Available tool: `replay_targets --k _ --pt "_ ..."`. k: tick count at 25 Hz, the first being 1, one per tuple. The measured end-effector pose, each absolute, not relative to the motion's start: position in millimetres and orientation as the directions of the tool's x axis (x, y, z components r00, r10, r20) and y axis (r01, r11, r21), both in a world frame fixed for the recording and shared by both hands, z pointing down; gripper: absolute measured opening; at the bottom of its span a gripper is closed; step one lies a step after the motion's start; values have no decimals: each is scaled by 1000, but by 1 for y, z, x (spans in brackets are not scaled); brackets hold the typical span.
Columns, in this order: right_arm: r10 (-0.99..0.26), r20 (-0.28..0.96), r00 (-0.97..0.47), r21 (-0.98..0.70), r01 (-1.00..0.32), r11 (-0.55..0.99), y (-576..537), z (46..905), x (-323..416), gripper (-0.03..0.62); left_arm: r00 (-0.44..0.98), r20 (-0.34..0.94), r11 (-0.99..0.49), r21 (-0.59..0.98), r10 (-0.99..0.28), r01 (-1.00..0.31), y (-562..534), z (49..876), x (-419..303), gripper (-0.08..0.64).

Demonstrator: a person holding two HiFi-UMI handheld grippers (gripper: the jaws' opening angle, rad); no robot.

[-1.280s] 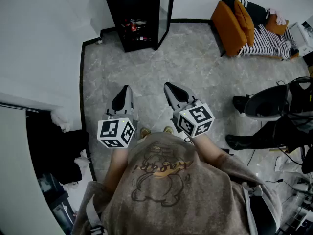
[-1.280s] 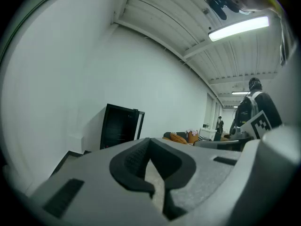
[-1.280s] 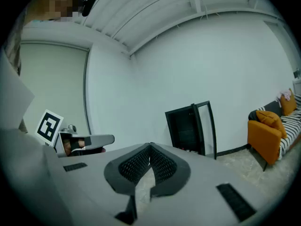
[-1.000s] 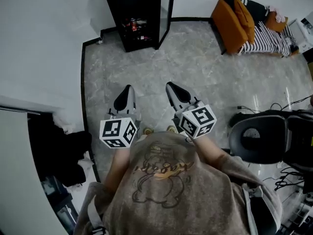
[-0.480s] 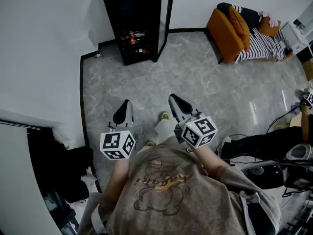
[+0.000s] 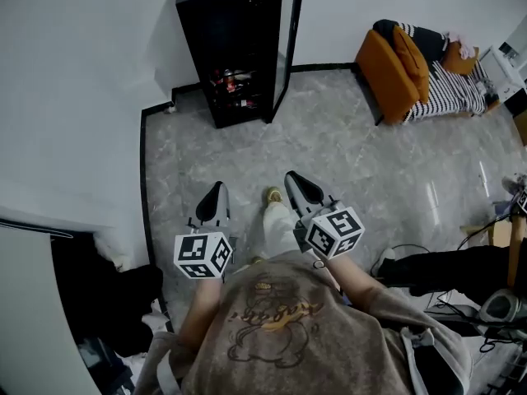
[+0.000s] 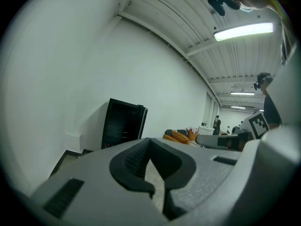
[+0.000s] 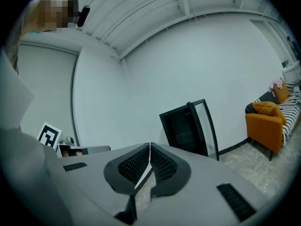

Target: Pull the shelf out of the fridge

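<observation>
A tall black fridge [image 6: 235,48] stands against the white wall at the far end of the floor, its glass door [image 6: 288,39] swung open to the right. Bottles and cans sit on its lower shelves [image 6: 231,82]; the shelves themselves are too dark to make out. My left gripper [image 6: 216,189] and right gripper [image 6: 290,178] are held side by side at waist height, well short of the fridge, both shut and empty. The left gripper view shows its jaws [image 7: 149,142] pointing toward the fridge [image 7: 123,124]. In the right gripper view the shut jaws [image 8: 150,147] aim at the fridge [image 8: 181,131].
An orange sofa [image 6: 395,52] with a striped blanket stands at the back right. Dark clutter [image 6: 107,303] fills a gap in the left wall. Cables and gear [image 6: 461,270] lie at the right. Grey marble floor [image 6: 329,138] stretches between me and the fridge.
The person has stepped forward; the fridge now shows in full and sits lower in the head view. The black chair at the right has dropped out of sight. Both grippers stay shut.
</observation>
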State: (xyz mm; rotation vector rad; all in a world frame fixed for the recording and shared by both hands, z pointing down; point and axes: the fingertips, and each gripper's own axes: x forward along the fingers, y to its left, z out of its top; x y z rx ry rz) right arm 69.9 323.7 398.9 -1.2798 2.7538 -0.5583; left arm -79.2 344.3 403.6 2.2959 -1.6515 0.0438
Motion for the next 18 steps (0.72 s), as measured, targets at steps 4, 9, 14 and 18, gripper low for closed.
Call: replay_targets --k 4,9,14,18 --pt "-747 93 -658 -358 -722 592 304 401 67 23 340 211 -288 240 -917 -927 322 409 -79 6" --pt "-749 100 -655 -373 -723 582 269 409 67 23 345 206 -295 240 -916 -925 286 411 -80 6" --pt "-751 105 -652 -385 -723 574 223 410 66 23 356 206 -305 241 -912 -921 242 407 -82 6" --pt "-751 107 -651 -399 -720 568 186 406 65 23 357 209 -304 247 -910 -920 206 403 -84 6"
